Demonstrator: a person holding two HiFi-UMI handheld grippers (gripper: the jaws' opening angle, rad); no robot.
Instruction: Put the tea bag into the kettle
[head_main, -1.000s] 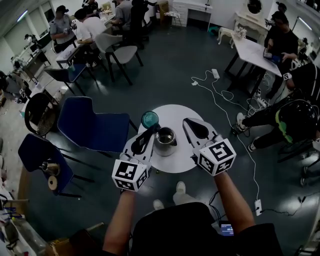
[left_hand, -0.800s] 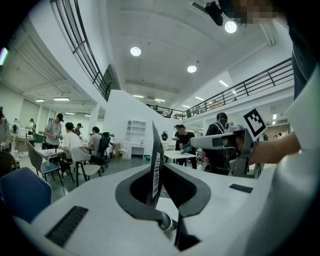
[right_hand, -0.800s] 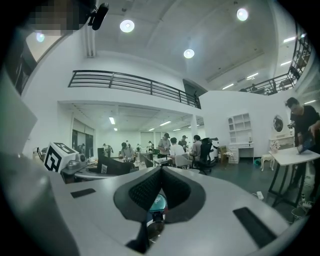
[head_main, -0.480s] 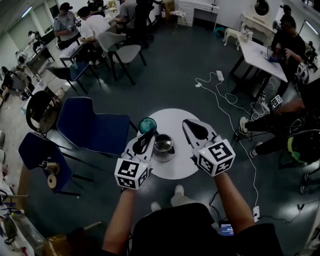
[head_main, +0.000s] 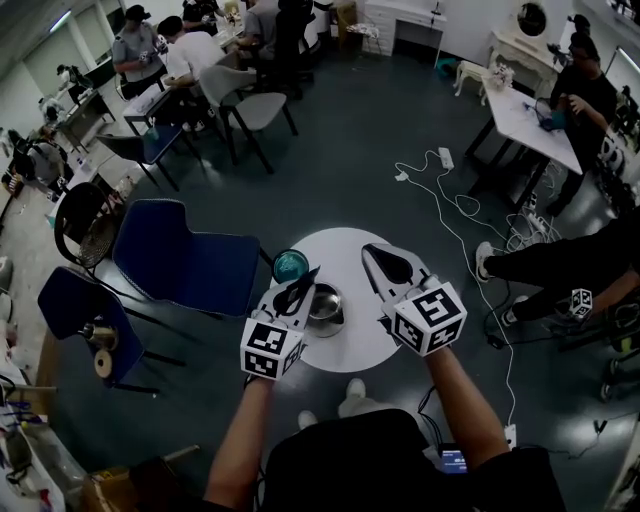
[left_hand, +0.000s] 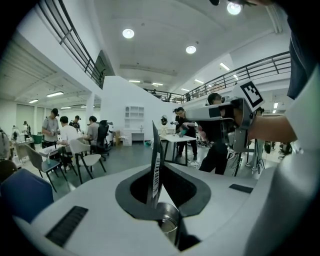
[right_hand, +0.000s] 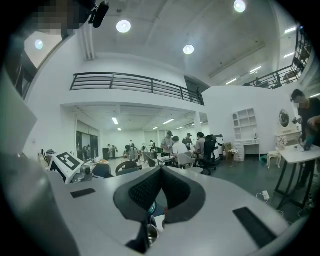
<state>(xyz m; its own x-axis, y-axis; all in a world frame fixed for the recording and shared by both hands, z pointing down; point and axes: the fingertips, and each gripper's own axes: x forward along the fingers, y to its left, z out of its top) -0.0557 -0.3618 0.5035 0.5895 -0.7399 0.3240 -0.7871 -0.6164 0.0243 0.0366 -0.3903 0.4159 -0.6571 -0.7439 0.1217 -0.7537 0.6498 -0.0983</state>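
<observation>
I'm gripping the tea bag (left_hand: 155, 165) in the left tongs (head_main: 298, 290), right tongs (head_main: 375, 256) closed and empty, and I'm thinking: centre over the kettle (head_main: 328, 303) mouth, lower, then release.

Bright round ceiling lamps (left_hand: 128, 33) glare in both gripper views; fisheye edges around them bend and blacken; head view dimmer.

On the desk (head_main: 345, 345): one steel kettle (head_main: 326, 302), one teal cup (head_main: 291, 265). Above the desk, one tea bag (left_hand: 156, 165). Beside the desk, two blue chairs (head_main: 185, 255) (head_main: 75, 300).
</observation>
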